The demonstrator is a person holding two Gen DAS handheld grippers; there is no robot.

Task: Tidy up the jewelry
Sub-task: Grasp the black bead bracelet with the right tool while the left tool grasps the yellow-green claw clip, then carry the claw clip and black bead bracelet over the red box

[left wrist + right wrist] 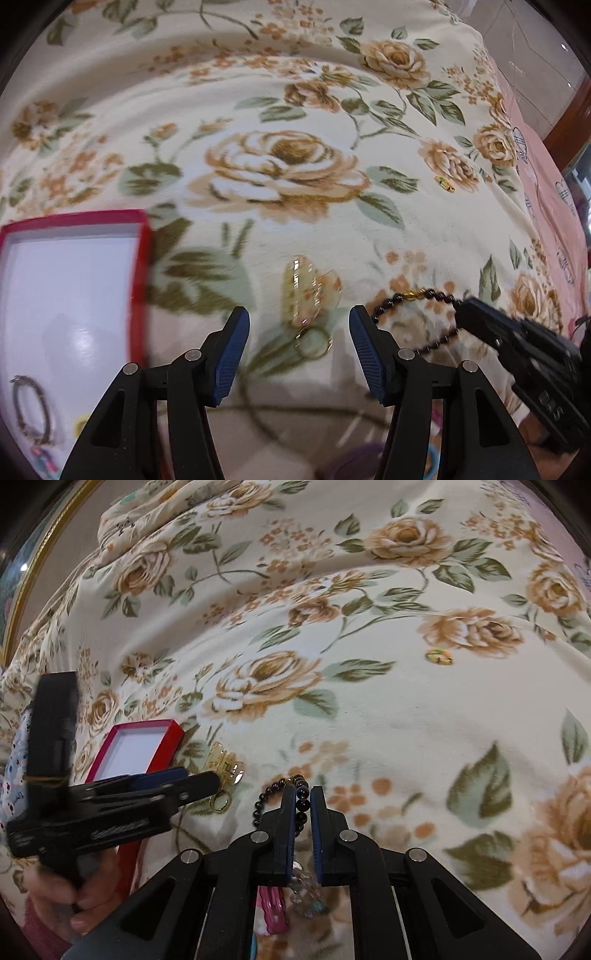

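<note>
Box [70, 295] holds one bracelet [31, 410]; our right hand-held gripper [303, 794] pinches beads [280, 794], left hand-held gripper [299, 321] spread over clip [308, 290], ring [313, 343].

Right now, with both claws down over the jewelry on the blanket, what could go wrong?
1. The right claw is shut on only a few beads of the black bead bracelet; the loop may slip out or swing on lifting.
2. The open left claw straddles both the translucent yellow hair claw clip and the gold ring; closing could catch the wrong piece.
3. The soft floral blanket might get pinched too.
</note>
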